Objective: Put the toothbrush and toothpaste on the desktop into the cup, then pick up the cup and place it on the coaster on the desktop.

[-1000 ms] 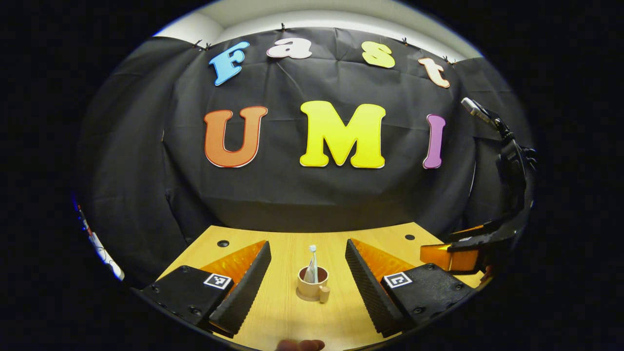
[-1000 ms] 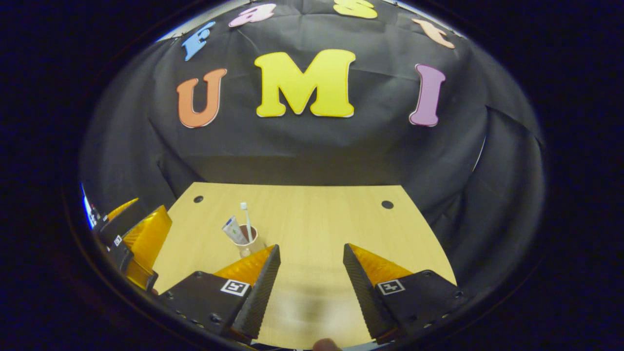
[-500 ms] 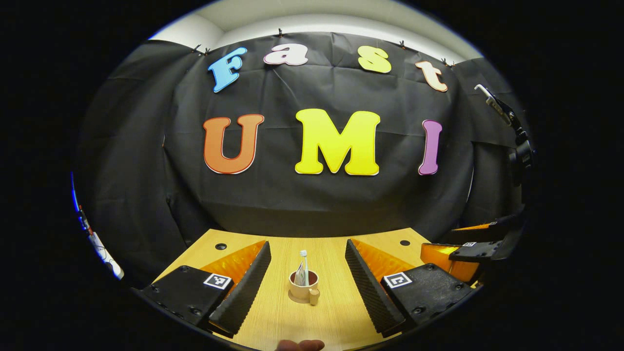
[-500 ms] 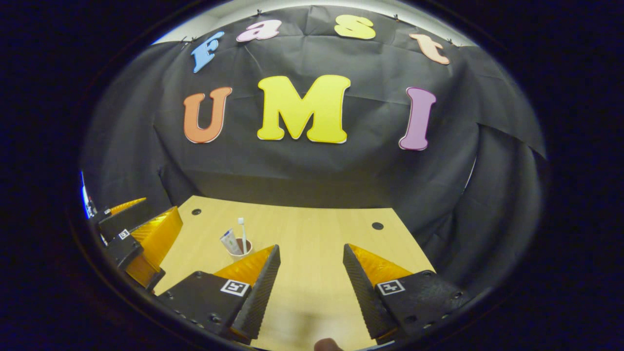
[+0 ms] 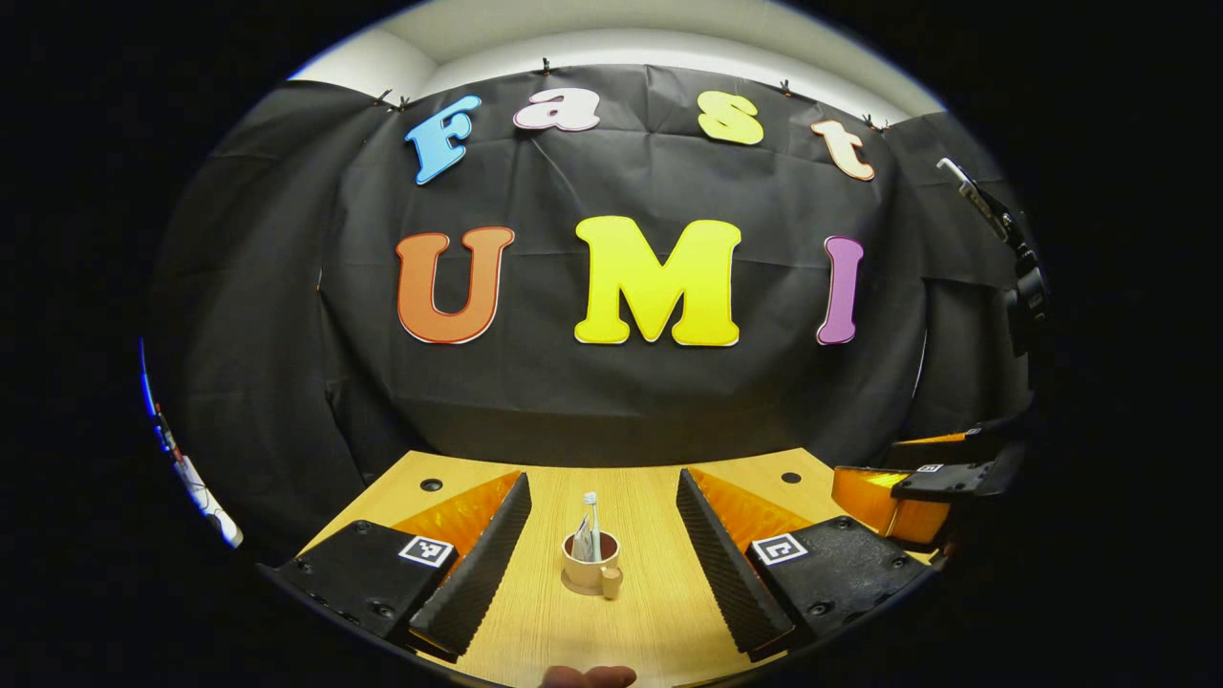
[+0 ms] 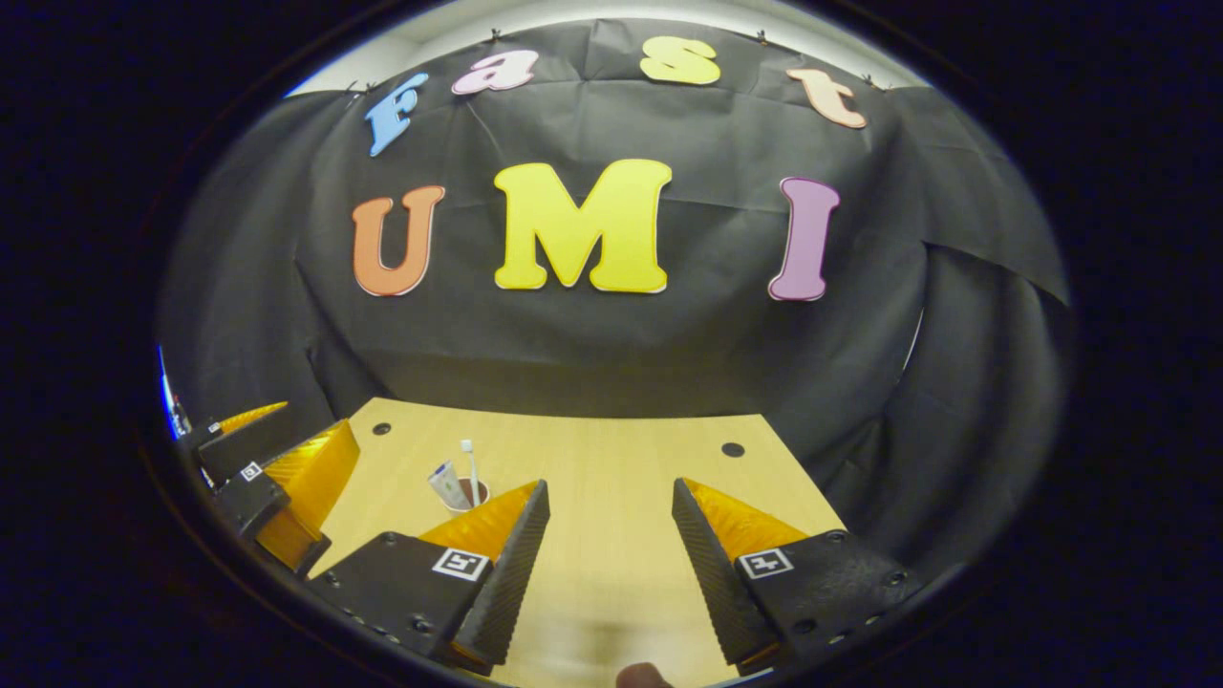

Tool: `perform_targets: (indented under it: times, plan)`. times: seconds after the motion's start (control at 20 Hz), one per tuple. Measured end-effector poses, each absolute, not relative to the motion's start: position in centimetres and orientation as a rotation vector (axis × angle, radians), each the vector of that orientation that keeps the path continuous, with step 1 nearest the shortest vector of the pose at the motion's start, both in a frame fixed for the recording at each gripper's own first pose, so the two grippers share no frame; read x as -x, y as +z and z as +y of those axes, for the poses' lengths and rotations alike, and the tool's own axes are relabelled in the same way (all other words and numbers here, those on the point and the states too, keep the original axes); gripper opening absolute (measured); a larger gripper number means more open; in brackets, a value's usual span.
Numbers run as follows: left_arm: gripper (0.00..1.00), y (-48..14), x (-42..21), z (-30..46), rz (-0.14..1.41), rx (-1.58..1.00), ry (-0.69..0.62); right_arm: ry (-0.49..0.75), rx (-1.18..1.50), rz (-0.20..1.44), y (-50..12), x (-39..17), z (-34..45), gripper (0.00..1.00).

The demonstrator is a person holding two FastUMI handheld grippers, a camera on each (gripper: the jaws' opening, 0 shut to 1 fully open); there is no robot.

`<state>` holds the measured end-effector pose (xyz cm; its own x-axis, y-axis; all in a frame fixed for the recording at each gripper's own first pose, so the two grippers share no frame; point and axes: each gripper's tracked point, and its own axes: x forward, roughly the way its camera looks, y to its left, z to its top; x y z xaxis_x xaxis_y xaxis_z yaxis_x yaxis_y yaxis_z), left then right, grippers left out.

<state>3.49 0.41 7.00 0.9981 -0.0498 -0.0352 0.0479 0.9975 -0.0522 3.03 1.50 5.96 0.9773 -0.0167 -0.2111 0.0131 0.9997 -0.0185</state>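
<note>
The cup (image 5: 591,574) stands on the wooden desk (image 5: 650,612), and inside it one toothbrush (image 5: 591,521) and one toothpaste tube (image 5: 580,545) lean together, so I judge the first part of the task is done. The cup seems to sit on a pale round base, maybe the coaster, but I cannot tell for sure; no separate coaster is seen on the desk. The left gripper (image 5: 600,549) has its fingers wide apart and holds nothing, with the cup between them but farther off, not touched. The right gripper (image 6: 606,559) is also wide open and empty, and the cup is to its left, behind its left finger. If the cup is already on the coaster, the task is nearly finished; otherwise the next move calls for grasping the cup and keeping it upright. Count: one cup, one toothbrush, one tube, two grippers.
</note>
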Motion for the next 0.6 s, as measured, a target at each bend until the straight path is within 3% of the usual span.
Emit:
perform_targets:
  times: [0.6]
  plan:
    - [0.97,7.4,-3.1,1.5,0.028,0.038,-0.015,0.012,0.043,0.169,7.2,-3.3,2.4,0.80]
